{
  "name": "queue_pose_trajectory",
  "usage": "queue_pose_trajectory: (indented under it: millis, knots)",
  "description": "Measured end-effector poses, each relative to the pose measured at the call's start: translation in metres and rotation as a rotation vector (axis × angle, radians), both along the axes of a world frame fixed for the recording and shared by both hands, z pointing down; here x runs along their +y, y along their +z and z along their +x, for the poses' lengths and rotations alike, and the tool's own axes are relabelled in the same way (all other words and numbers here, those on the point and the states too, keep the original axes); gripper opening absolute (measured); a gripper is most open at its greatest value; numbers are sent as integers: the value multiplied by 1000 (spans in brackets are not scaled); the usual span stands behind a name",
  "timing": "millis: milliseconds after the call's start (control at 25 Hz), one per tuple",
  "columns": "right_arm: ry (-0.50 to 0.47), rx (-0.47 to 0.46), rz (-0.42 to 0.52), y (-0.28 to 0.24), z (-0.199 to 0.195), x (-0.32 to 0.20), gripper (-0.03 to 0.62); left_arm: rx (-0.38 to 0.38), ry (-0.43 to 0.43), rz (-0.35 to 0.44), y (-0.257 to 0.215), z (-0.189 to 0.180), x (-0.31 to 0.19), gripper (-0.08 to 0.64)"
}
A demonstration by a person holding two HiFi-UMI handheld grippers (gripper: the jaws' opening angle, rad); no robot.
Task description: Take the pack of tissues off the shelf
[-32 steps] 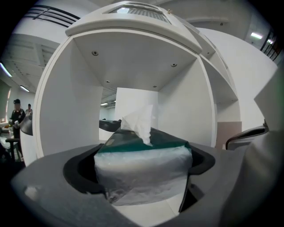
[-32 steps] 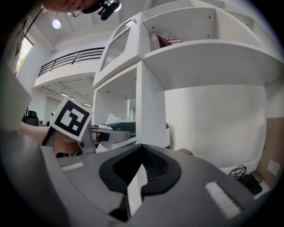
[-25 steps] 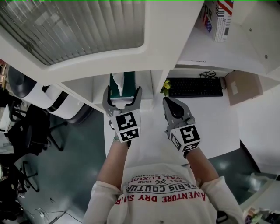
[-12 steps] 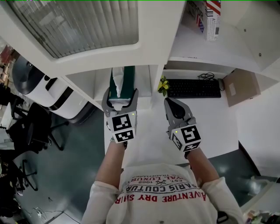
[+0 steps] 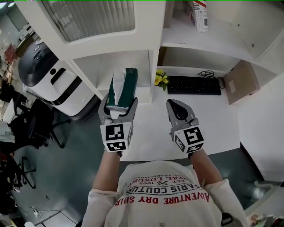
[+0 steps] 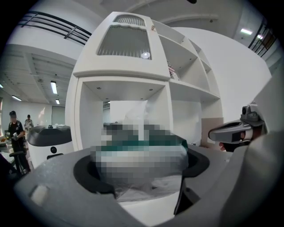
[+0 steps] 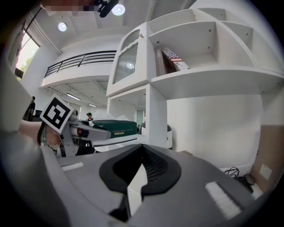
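The pack of tissues (image 5: 123,87) is dark green with white tissue sticking out of its top. My left gripper (image 5: 117,103) is shut on its near end and holds it in the air in front of the white shelf (image 5: 111,66), outside the lower compartment. In the left gripper view the pack (image 6: 142,150) fills the space between the jaws and both sides press on it. My right gripper (image 5: 175,106) hovers over the white desk (image 5: 151,128), shut and empty. From the right gripper view the pack (image 7: 113,126) shows at the left, in the left gripper (image 7: 88,133).
A black keyboard (image 5: 194,85) and small yellow flowers (image 5: 161,80) lie on the desk under the right shelf bay. A striped box (image 5: 199,13) stands on the upper shelf. A white and black machine (image 5: 53,80) and office chairs (image 5: 26,128) are on the floor at the left.
My left gripper closed on the tissue pack and drew it back out of the lower compartment towards the person. The right gripper has stayed in place.
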State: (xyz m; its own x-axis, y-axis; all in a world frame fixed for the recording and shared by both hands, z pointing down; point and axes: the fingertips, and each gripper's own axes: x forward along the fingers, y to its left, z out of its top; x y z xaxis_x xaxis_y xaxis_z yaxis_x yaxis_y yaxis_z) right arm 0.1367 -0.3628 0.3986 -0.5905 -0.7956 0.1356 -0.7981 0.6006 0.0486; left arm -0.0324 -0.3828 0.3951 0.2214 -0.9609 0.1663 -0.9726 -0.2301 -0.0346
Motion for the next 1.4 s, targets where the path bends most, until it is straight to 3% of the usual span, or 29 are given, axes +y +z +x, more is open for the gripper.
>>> queue_pose_trajectory:
  millis: [160,400,640,840,1200,1400]
  knots:
    - [-19,-3,8,-2,7,24,0,-4,10,30,-12,5,39,428]
    - [-69,-13,15,-4,12,56,0,21,110,82,-24,23,93,430]
    - [-116,-25,47,-14,18,83,0,14,174,71,-14,36,132,430]
    - [-141,10,86,-21,21,99,0,9,215,77,-10,45,148,430]
    - [-154,-14,144,-40,23,111,-2,-19,270,61,-16,67,148,430]
    - [-140,-14,118,-34,27,108,-2,-27,279,60,-16,73,148,431]
